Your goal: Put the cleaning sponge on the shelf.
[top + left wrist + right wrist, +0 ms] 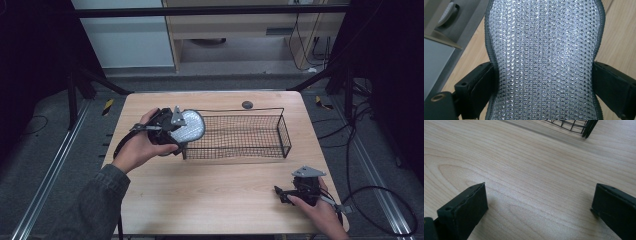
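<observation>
A silvery mesh pad (pixel 188 127) with a dark bound edge hangs at the left end of a black wire basket (pixel 283 131), its far part over the basket's rim. My left gripper (pixel 172 131) is shut on the silvery mesh pad (pixel 544 62), squeezing its waist from both sides. My right gripper (pixel 279 192) rests low at the table's front right corner. In the right gripper view my right gripper (pixel 540 207) stands open, with bare wood between its jaws and the basket's corner (pixel 584 127) far ahead.
The basket lies lengthwise across the middle of the light wooden table (pixel 210 195). A small dark round grommet (pixel 247 104) sits near the table's far edge. Cables (pixel 380 200) trail on the floor to the right.
</observation>
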The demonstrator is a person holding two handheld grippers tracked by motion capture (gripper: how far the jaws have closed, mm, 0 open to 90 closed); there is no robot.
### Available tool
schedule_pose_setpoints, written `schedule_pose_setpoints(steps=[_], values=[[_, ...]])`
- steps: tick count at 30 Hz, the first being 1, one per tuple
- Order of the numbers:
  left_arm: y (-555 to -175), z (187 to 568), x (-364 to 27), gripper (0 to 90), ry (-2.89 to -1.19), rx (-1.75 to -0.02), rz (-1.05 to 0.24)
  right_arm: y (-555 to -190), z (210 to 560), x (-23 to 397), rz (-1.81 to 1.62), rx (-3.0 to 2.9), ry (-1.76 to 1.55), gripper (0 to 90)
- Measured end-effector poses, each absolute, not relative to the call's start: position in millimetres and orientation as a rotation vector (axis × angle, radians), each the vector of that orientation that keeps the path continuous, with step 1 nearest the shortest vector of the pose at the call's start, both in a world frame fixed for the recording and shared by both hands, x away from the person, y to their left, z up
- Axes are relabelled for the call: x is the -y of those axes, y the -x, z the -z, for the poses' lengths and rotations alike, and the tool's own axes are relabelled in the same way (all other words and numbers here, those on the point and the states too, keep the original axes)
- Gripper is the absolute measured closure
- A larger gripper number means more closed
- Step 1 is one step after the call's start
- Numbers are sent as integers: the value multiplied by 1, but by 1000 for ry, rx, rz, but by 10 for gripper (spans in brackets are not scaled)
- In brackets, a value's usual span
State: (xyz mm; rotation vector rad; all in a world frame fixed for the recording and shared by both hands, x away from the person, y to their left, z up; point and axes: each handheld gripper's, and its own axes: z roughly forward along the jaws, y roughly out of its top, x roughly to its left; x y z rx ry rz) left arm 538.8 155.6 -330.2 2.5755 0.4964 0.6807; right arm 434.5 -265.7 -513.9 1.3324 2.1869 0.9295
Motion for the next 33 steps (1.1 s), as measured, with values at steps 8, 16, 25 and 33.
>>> schedule_pose_setpoints(steps=[8,16,25,33], values=[[-556,331,-136,71,-2578,-460,-673,-435,514,265,-930,-2185,-1334,3],[-562,329,-117,74,-2605,-432,-679,-434,514,265,-929,-2182,-1336,3],[-561,318,-97,81,-2602,-366,-713,-435,514,265,-929,-2182,-1334,3],[-567,317,-87,86,-2617,-335,-723,-434,514,265,-930,-2183,-1337,3]])
